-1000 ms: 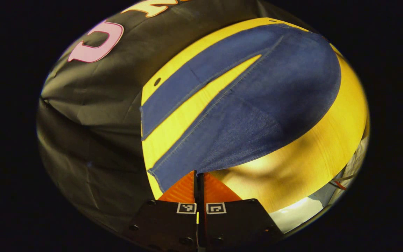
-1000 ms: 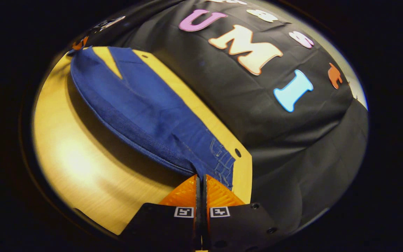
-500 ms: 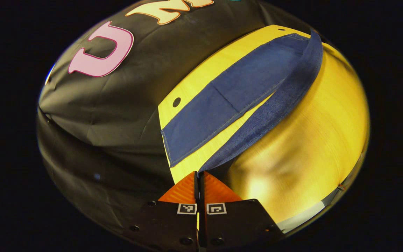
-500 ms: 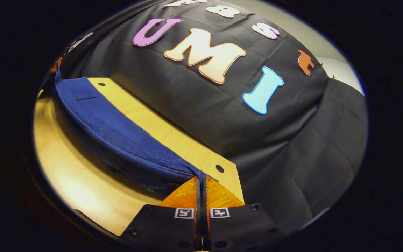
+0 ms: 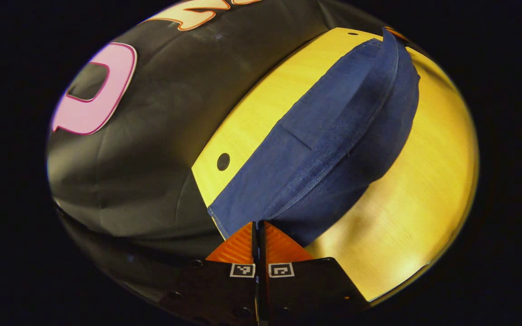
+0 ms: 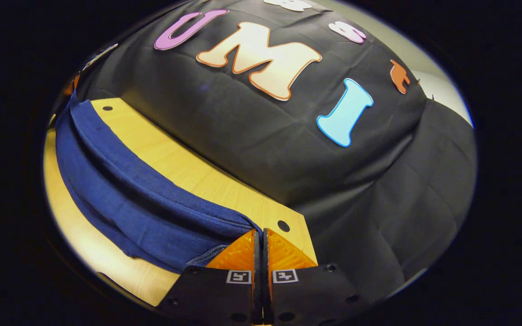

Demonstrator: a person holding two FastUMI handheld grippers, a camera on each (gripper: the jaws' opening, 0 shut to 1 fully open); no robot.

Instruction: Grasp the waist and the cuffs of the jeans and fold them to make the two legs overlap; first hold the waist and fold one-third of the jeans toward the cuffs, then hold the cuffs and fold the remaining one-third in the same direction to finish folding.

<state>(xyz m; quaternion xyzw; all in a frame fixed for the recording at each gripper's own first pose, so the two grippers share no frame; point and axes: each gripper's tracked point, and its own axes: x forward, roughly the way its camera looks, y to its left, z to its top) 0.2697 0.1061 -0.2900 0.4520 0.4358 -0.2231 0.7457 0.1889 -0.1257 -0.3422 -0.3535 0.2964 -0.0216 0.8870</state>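
Dark blue jeans (image 5: 333, 136) lie lengthwise on a yellow wooden table (image 5: 424, 181), one leg lifted and draped over the other. My left gripper (image 5: 257, 224) is shut on the cuff end of the lifted leg, just above the table's left end. In the right gripper view the jeans (image 6: 120, 190) stretch away to the left as a doubled band. My right gripper (image 6: 259, 231) is shut on the waist end, close to the table's right corner. The lower leg is mostly hidden under the raised one.
The black cloth wall (image 6: 288, 149) rises right behind the table's back edge. A round hole (image 5: 223, 161) marks the table's left corner and another hole (image 6: 283, 225) sits beside the right gripper. Bare tabletop (image 5: 406, 226) spreads on the near side of the jeans.
Both grippers carried the lifted leg toward the back wall. It now hangs over the other leg and covers the strip of table that showed between the two legs.
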